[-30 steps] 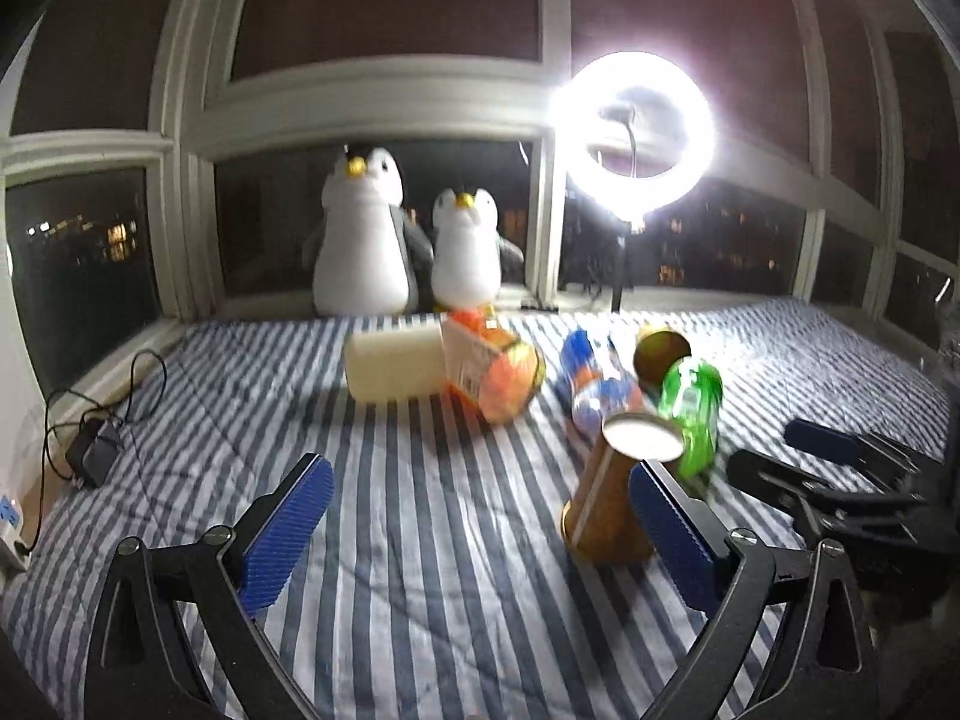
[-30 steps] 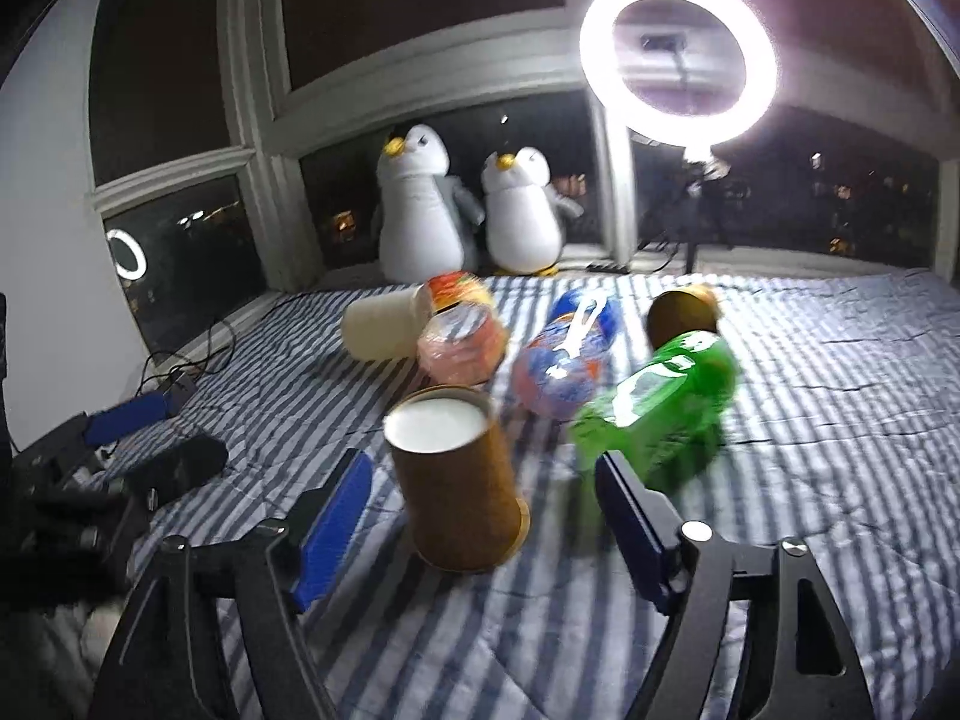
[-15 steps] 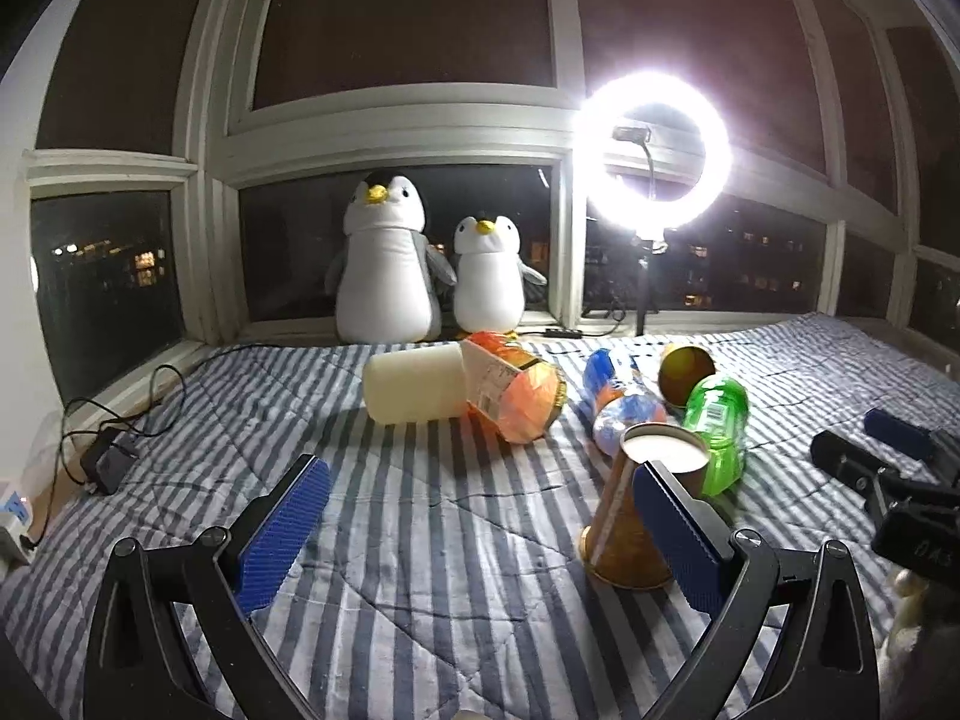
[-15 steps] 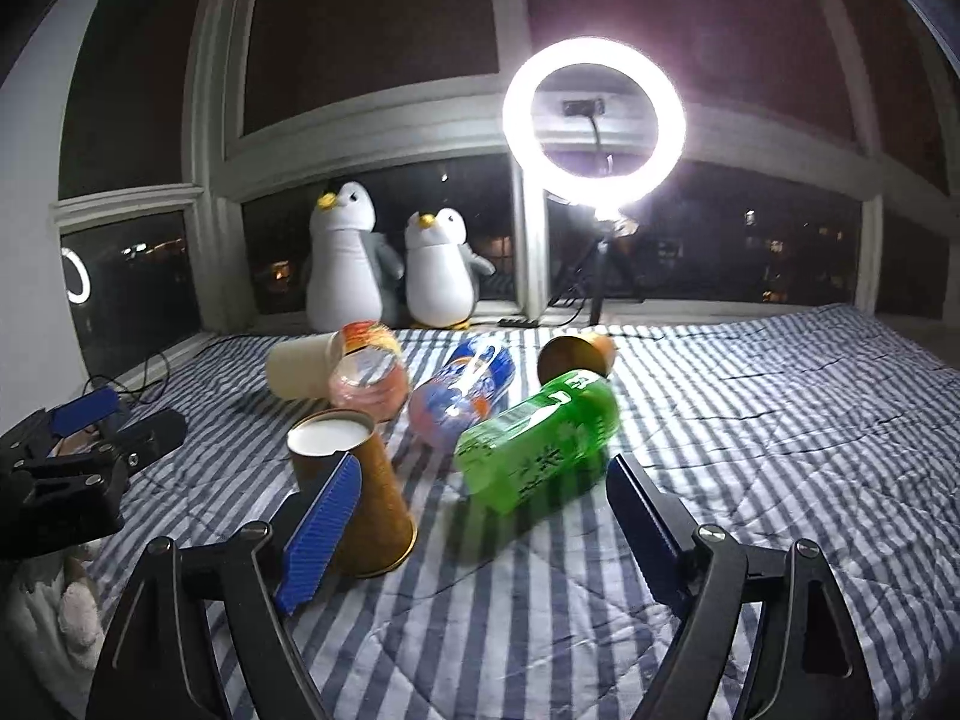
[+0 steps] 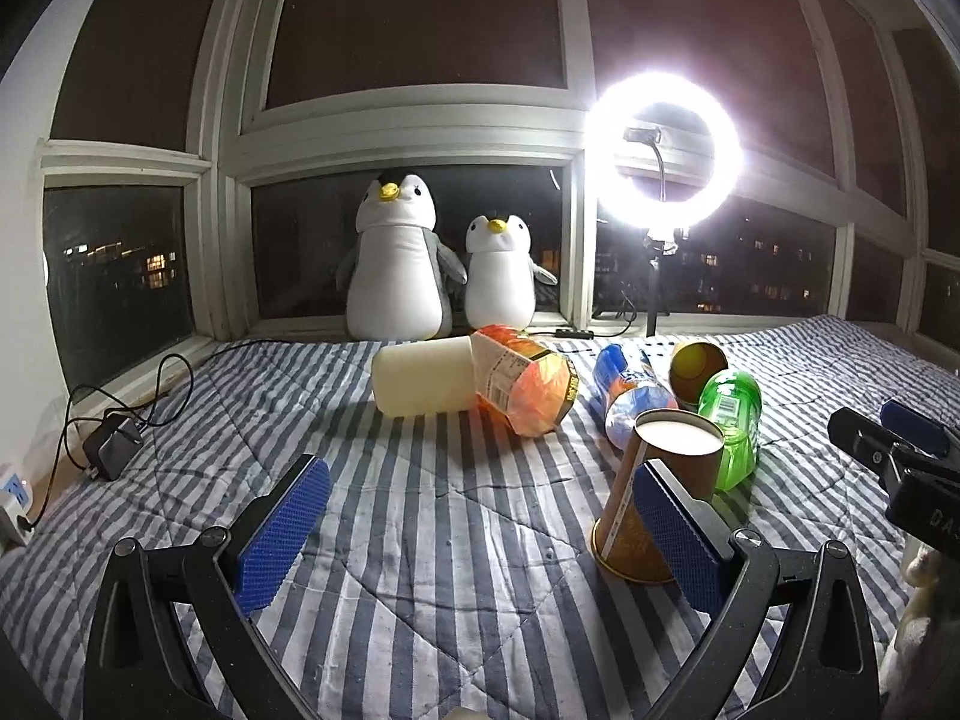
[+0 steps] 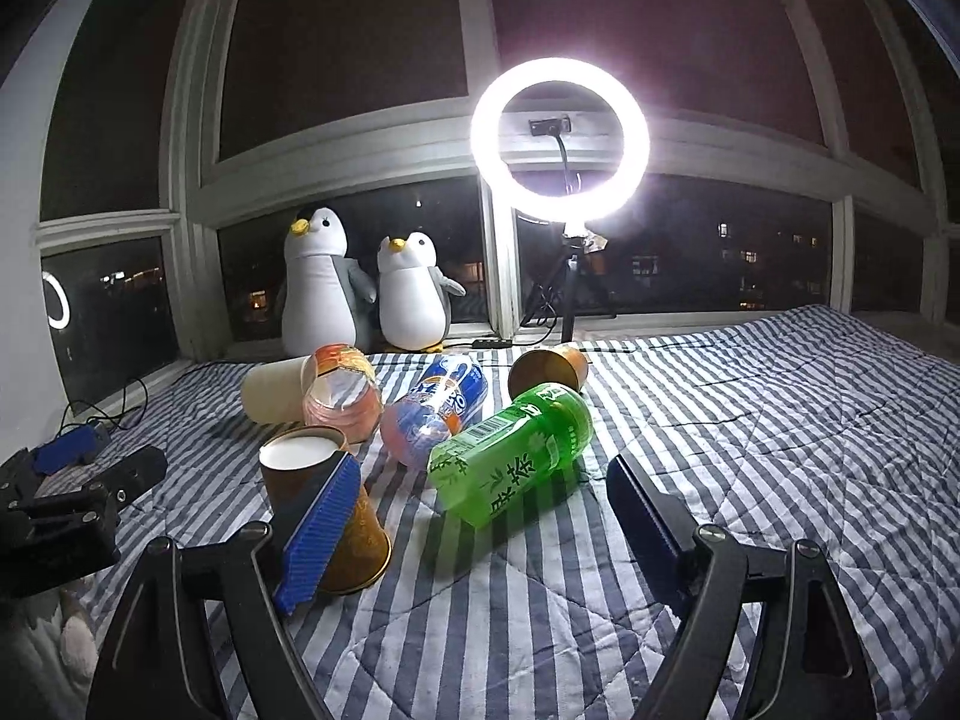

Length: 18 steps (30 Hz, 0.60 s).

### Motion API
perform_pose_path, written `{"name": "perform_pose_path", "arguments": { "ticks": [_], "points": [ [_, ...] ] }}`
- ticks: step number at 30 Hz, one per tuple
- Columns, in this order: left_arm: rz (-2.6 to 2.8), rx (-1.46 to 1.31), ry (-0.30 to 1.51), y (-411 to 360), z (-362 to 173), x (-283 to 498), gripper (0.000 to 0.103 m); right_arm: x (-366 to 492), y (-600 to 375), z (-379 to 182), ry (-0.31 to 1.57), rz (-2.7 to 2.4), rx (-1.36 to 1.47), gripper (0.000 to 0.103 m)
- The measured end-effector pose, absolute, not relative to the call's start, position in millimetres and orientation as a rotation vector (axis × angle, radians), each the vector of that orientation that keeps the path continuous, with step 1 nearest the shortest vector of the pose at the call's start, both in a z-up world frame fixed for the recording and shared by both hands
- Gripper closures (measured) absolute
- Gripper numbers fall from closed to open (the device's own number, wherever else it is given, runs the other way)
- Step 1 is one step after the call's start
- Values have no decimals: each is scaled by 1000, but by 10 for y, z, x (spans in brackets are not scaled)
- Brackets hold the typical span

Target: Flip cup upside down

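Note:
A brown paper cup point(image 5: 660, 492) stands upside down on the striped bedspread, wide rim down and white base up; it also shows in the right wrist view point(image 6: 324, 510). My left gripper point(image 5: 474, 531) is open and empty, its right finger just in front of the cup. My right gripper point(image 6: 474, 531) is open and empty, its left finger in front of the cup. Neither gripper holds the cup. The right gripper shows at the right edge of the left wrist view point(image 5: 894, 450).
Lying on the bedspread point(image 5: 420, 528) behind the cup: a green bottle point(image 6: 516, 456), a blue-orange bottle point(image 6: 435, 408), an orange bottle point(image 5: 528, 387), a cream cup point(image 5: 420, 384) and a second brown cup point(image 6: 546, 369). Two penguin toys point(image 5: 396, 276) and a ring light point(image 5: 666, 150) stand at the window.
Both grippers have pulled back and levelled out. The right gripper has shifted right, so the cup now lies at its left finger instead of between its fingers. The cup has stayed upside down.

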State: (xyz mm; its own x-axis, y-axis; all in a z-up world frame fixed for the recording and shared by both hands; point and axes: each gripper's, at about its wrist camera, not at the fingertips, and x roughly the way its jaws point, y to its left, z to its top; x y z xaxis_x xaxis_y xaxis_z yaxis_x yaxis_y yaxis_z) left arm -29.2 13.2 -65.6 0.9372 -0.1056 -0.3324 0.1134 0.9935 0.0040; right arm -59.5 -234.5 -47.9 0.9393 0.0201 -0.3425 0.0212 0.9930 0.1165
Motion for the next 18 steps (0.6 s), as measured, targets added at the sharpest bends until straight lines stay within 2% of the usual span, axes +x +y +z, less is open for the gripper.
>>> {"name": "perform_pose_path", "arguments": {
  "ticks": [18],
  "points": [
    [-106, 34, 336, 109, -675, -304, 1, -629, -2337, -487, 337, -11, 106, 22]
  ]
}}
